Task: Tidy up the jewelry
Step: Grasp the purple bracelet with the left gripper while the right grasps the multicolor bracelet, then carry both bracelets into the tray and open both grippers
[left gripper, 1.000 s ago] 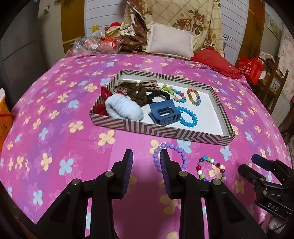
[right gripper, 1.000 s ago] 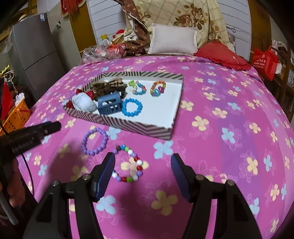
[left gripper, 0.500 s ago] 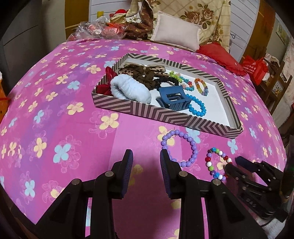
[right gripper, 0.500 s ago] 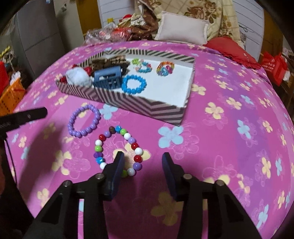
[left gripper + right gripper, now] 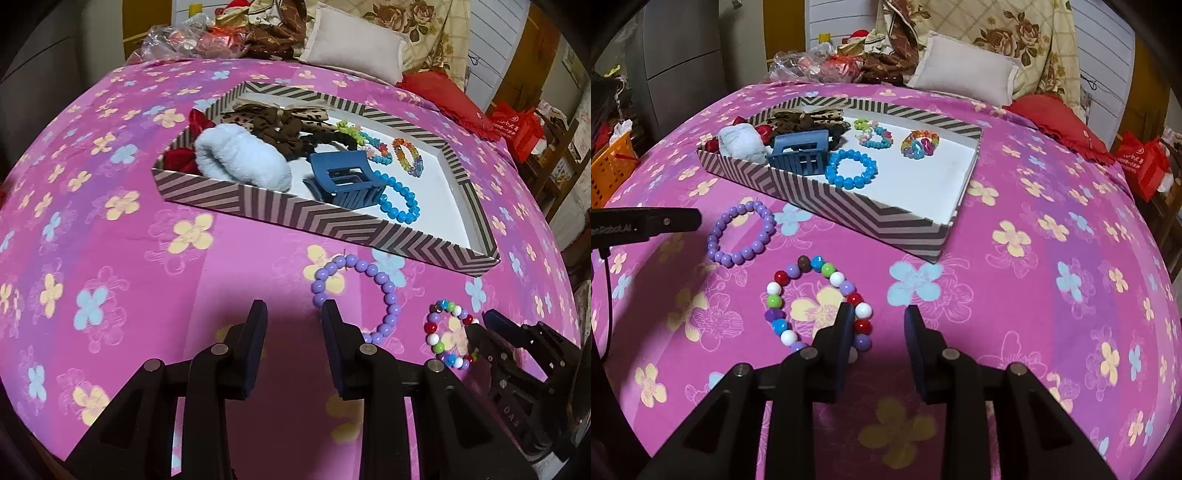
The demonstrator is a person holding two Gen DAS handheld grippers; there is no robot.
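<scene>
Lettering "RoboLAI" on left tool (image 5: 646,225)

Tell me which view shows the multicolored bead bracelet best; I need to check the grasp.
The right wrist view: the multicolored bead bracelet lies close and nearly whole, one closing finger covering its near edge. The left wrist view shows it small, off right, partly behind the right gripper.

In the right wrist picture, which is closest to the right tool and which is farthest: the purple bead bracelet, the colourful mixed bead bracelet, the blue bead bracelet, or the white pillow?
1. Colourful mixed bead bracelet, at the right tool's left fingertip.
2. Purple bead bracelet, on the sheet, further left.
3. Blue bead bracelet, inside the striped tray.
4. White pillow, at the far end of the bed.
</scene>
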